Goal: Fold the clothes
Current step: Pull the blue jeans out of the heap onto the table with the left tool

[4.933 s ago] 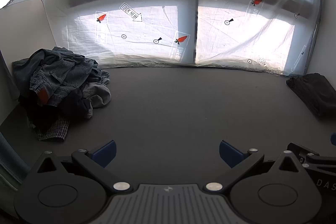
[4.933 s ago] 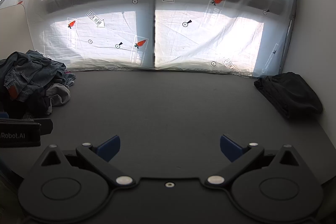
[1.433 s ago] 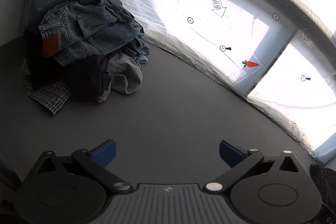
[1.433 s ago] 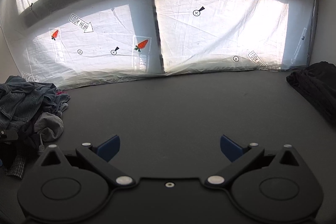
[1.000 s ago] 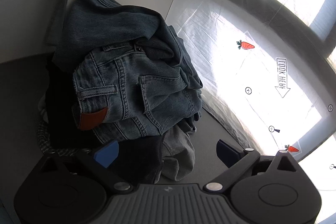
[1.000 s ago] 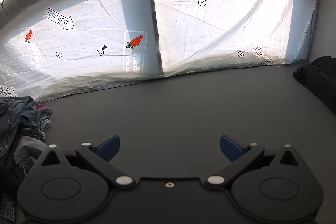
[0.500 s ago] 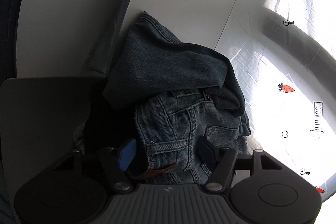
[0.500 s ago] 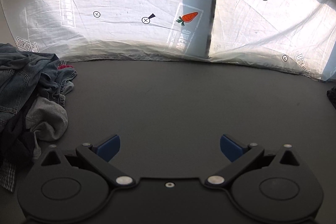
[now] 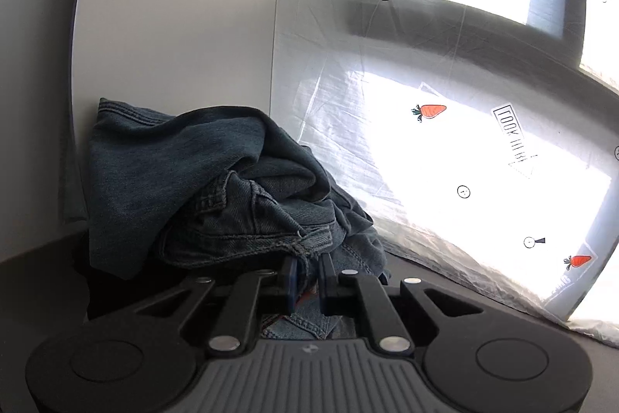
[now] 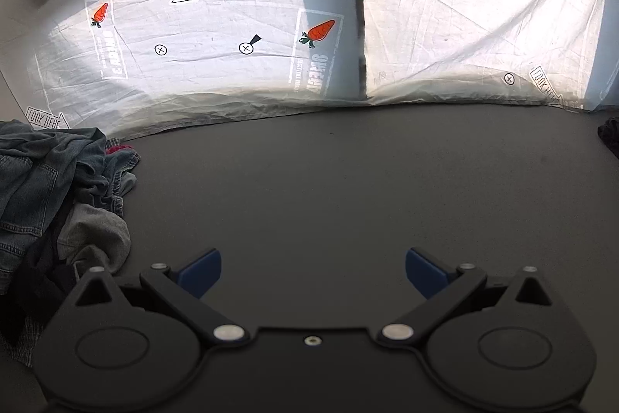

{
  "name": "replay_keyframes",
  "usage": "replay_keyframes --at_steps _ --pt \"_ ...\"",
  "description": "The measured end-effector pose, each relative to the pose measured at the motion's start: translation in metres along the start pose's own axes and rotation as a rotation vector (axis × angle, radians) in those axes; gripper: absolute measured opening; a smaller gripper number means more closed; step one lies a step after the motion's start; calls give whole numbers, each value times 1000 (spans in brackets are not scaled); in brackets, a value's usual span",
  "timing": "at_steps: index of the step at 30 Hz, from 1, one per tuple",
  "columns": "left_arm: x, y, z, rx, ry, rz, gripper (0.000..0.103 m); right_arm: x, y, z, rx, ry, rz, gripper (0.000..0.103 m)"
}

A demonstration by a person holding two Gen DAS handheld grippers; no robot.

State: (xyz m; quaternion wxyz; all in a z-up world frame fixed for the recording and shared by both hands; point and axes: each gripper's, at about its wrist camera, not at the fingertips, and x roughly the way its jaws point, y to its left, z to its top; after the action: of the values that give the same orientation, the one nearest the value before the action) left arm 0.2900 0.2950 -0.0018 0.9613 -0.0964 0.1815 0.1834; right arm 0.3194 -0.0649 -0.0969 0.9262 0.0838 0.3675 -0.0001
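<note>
A heap of clothes sits in the table's far left corner, topped by blue jeans [image 9: 216,192]. My left gripper [image 9: 307,273] is shut on a fold of the jeans near the waistband, with denim pinched between its blue pads. The same heap [image 10: 50,188] fills the left edge of the right wrist view, with a grey garment [image 10: 96,235] at its near side. My right gripper [image 10: 313,268] stands open above the bare dark table [image 10: 348,188], with nothing between its fingers.
A white panel [image 9: 174,45] stands right behind the heap. A translucent sheet [image 10: 271,45] printed with carrots and arrows hangs along the back edge. A dark folded garment [image 10: 609,138] lies at the far right edge.
My left gripper went from open around the jeans to shut on a fold of them and rolled level. The right gripper shifted slightly, and the heap now shows larger at its left.
</note>
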Motion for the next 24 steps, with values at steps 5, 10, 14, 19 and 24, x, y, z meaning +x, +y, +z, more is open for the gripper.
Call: replay_keyframes --at_steps 5,10,14,19,24 --pt "-43 -89 11 152 -43 -207 4 -20 -43 -7 89 -50 17 103" --pt "-90 -212 2 232 -32 -484 4 -59 -118 -15 180 -129 -39 103" --pt "-136 -339 -13 245 4 -797 5 -96 -199 -30 257 -186 -171 103" --pt "-162 -475 -55 291 233 -1037 28 -125 -302 -44 409 -207 -341 103" --pt "-152 -487 -126 363 366 -945 41 -136 -363 -54 457 -226 -440 103"
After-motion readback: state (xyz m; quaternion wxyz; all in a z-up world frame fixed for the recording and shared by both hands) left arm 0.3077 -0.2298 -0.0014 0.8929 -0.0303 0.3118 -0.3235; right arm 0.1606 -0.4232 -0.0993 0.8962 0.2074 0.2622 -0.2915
